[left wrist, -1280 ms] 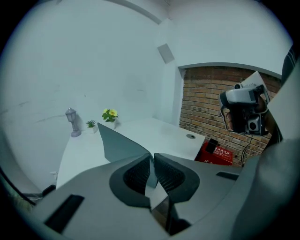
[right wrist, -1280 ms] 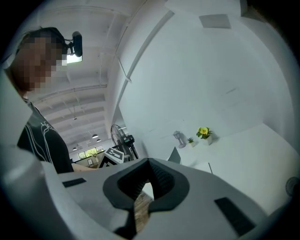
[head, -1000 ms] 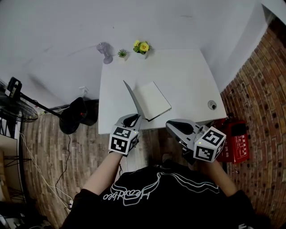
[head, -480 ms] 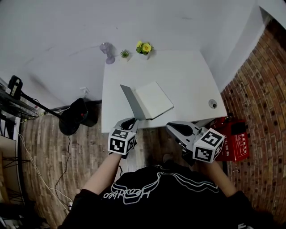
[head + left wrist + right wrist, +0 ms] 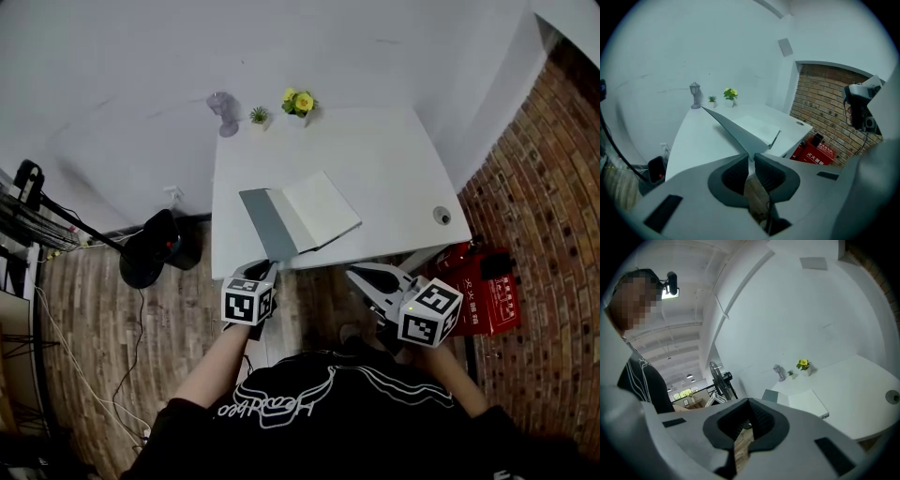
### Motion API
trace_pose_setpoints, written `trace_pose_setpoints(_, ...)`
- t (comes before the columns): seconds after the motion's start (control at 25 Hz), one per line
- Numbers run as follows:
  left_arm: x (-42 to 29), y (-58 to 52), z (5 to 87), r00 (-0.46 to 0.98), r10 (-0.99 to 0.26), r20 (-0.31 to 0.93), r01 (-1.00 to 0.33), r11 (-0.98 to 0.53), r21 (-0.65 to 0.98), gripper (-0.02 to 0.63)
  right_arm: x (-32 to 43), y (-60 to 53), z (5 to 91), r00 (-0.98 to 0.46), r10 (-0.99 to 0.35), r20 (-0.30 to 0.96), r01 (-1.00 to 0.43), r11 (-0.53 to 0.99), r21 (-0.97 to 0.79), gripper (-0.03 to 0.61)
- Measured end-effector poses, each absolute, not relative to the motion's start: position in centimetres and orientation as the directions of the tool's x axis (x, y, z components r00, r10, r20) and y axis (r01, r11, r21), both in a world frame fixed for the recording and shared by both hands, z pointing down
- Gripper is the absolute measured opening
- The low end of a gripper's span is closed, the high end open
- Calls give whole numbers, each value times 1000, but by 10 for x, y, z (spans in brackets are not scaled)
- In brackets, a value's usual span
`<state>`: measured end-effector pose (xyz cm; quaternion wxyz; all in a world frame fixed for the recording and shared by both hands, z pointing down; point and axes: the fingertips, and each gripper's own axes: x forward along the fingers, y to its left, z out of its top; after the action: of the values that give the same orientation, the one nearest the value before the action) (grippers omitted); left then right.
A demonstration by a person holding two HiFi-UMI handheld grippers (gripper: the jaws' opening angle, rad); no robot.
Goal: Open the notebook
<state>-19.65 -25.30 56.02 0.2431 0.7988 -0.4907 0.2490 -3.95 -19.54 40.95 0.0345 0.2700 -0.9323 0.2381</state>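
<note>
The notebook [image 5: 319,208] lies near the front edge of the white table [image 5: 384,159], its white page showing. Its grey cover [image 5: 267,225] is swung over to the left and slopes low above the table. My left gripper [image 5: 265,269] is shut on the cover's near corner, off the table's front edge. In the left gripper view the jaws [image 5: 750,158] pinch that corner, and the cover [image 5: 733,129] rises away over the page [image 5: 757,127]. My right gripper [image 5: 361,277] hangs to the right below the table edge, shut on nothing. In the right gripper view its jaws [image 5: 749,401] meet, with the notebook [image 5: 806,404] beyond.
At the table's back edge stand a small grey lamp [image 5: 222,111], a tiny green plant [image 5: 258,114] and a pot of yellow flowers [image 5: 299,101]. A round cable hole [image 5: 441,215] is near the right edge. A red box [image 5: 478,291] sits on the floor by the brick wall, a black bin [image 5: 155,246] at left.
The grey cover has swung from nearly upright down to the left, close to flat. My left gripper moved down and back toward me with the corner. The right gripper shifted slightly.
</note>
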Motion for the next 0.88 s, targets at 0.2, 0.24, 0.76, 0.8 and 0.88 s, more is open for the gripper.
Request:
trace_pose_setpoints(0.2,-204,-247,579,379,-665,643,-914,-376,150,58,-38,-189,409,-839,-510,192,-540,731,-417,5)
trace_pose_setpoints(0.24,-205,-246,582,379,-664,644,-915,-373,154,58,-38,-187,411,-837,-512,192,-542,728,-420,5)
trace_pose_setpoints(0.76,-225,-227,611,338,-655,676,-935,-313,164,177,-39,-170,424,-843,-498,203,-532,720,-445,5)
trace_pose_setpoints(0.8,-226,-225,611,341,-656,673,-936,-305,177,195,-38,-168,424,-844,-494,208,-532,721,-444,5)
trace_pose_setpoints(0.88,-229,-220,608,346,-667,660,-936,-292,197,217,-36,-163,425,-846,-488,214,-529,726,-439,5)
